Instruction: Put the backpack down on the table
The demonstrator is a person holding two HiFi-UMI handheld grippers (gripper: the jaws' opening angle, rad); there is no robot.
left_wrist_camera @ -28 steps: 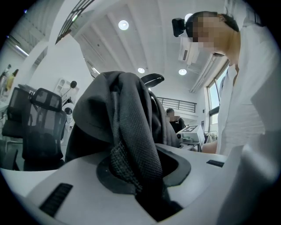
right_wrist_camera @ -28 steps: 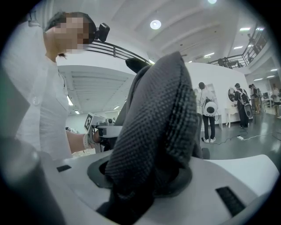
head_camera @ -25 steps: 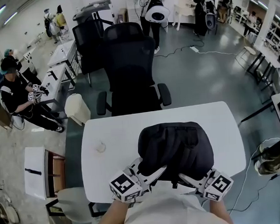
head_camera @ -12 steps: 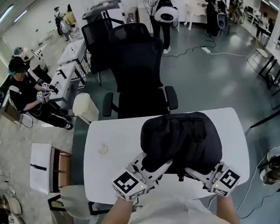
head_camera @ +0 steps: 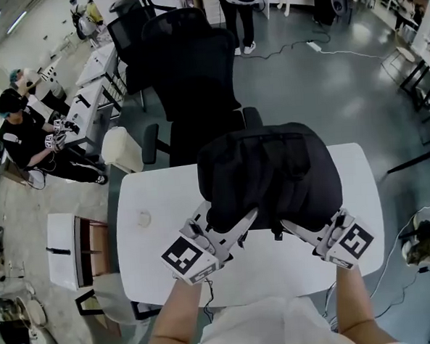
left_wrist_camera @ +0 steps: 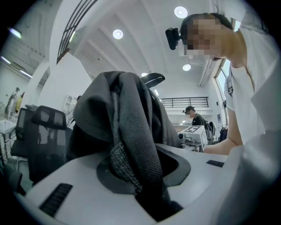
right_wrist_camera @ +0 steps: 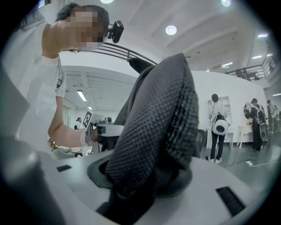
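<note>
A black backpack (head_camera: 269, 171) hangs over the far half of the white table (head_camera: 155, 258), held up from the near side by both grippers. My left gripper (head_camera: 236, 228) is shut on a grey mesh shoulder strap (left_wrist_camera: 131, 145) that runs down between its jaws. My right gripper (head_camera: 295, 229) is shut on the other padded mesh strap (right_wrist_camera: 153, 140). In both gripper views the pack's body fills the middle and hides what lies behind it. I cannot tell whether the pack's bottom touches the table.
A black office chair (head_camera: 194, 74) stands right against the table's far edge, partly under the pack. A small clear object (head_camera: 143, 218) lies on the table's left part. A white bin (head_camera: 119, 148) and a seated person (head_camera: 24, 136) are at the left, a low cabinet (head_camera: 74, 245) beside the table.
Both grippers have carried the backpack away from me, from the table's near edge toward its far edge and the chair. The grip on the straps is unchanged.
</note>
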